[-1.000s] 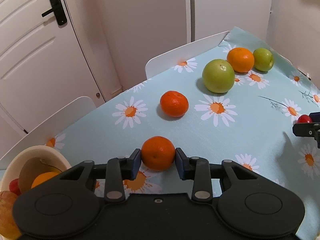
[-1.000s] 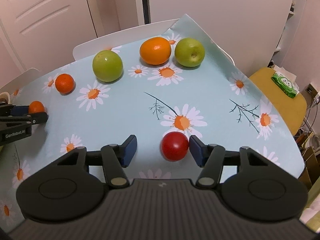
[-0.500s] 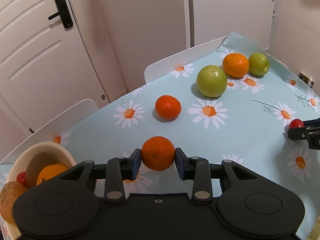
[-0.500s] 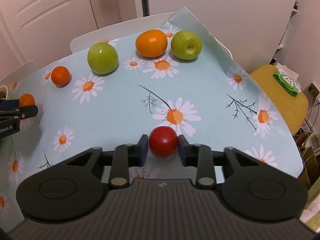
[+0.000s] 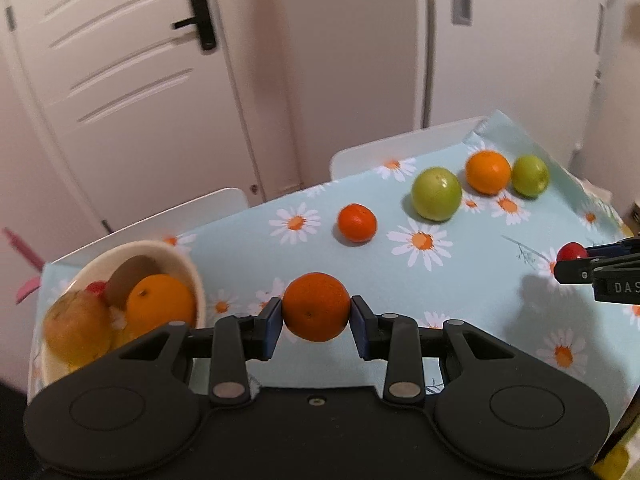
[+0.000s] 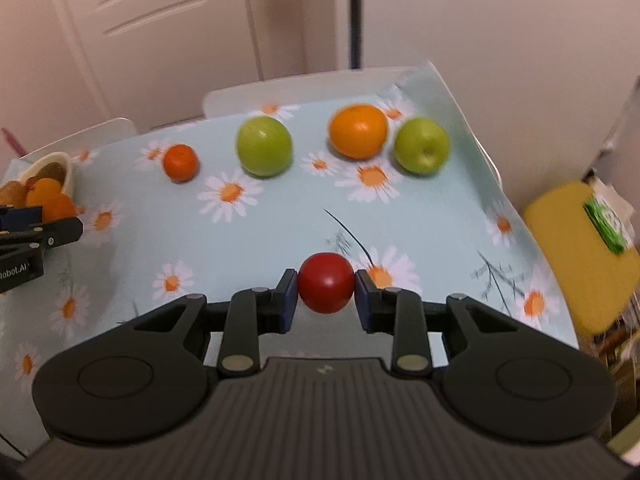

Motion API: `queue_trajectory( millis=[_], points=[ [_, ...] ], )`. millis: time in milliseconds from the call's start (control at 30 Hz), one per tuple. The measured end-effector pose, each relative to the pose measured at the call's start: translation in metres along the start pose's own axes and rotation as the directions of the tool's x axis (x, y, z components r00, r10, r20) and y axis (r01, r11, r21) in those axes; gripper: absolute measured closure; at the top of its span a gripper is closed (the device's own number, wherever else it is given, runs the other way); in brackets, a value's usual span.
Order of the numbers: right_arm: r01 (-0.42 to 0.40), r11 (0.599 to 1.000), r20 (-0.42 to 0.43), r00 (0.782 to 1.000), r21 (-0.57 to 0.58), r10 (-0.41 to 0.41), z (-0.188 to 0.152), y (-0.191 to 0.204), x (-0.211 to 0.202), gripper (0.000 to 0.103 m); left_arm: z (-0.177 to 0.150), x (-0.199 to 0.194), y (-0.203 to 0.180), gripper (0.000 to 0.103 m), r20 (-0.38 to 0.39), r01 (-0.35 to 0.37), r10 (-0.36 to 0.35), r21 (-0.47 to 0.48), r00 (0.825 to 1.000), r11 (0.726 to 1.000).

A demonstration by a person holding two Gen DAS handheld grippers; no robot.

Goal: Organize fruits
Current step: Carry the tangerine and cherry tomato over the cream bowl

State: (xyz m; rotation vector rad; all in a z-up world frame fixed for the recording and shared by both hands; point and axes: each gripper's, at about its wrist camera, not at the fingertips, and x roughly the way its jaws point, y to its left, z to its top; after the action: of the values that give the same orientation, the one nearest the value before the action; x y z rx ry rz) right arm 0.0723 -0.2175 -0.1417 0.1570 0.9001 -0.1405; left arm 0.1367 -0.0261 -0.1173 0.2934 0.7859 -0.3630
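a: left gripper [image 5: 316, 320] state?
b: pads pinch a mandarin [image 5: 316, 306] between them; fruit bowl [image 5: 188, 276] sits just to its left on the tablecloth [image 5: 480, 280].
a: right gripper [image 6: 326, 300]?
b: clamped on a small red fruit [image 6: 326, 288]. ahead of it: 2 green apples [image 6: 264, 146], 1 orange [image 6: 358, 131], 1 loose mandarin [image 6: 181, 162].

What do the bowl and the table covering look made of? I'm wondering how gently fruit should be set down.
The bowl: cream, smooth and thick-walled with a rounded rim, so probably glazed ceramic, though plastic is possible. The table covering: a thin light-blue daisy-print sheet that lies flat with a soft sheen and curls up at the far corner, so likely vinyl or coated cloth.
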Motion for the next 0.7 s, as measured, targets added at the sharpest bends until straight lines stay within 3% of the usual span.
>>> queue_trajectory(
  millis=[167, 300, 700],
  points=[
    [-0.086, 0.991, 0.019, 0.996, -0.099, 0.088, 0.02, 0.008, -0.007, 0.058, 0.0, -0.024, 0.001, 0.063, 0.018, -0.092, 0.094, -0.097, 0.995, 0.991],
    [-0.168, 0.965, 0.025, 0.984, -0.203, 0.177, 0.038, 0.019, -0.007, 0.058, 0.0, -0.04, 0.002, 0.063, 0.025, -0.174, 0.181, -0.178, 0.983, 0.969],
    [-0.371, 0.812, -0.02, 0.913, -0.45, 0.407, 0.074, 0.094, -0.008, 0.058, -0.009, -0.074, 0.032, 0.063, -0.015, -0.38, 0.396, -0.318, 0.918, 0.869]
  ],
)
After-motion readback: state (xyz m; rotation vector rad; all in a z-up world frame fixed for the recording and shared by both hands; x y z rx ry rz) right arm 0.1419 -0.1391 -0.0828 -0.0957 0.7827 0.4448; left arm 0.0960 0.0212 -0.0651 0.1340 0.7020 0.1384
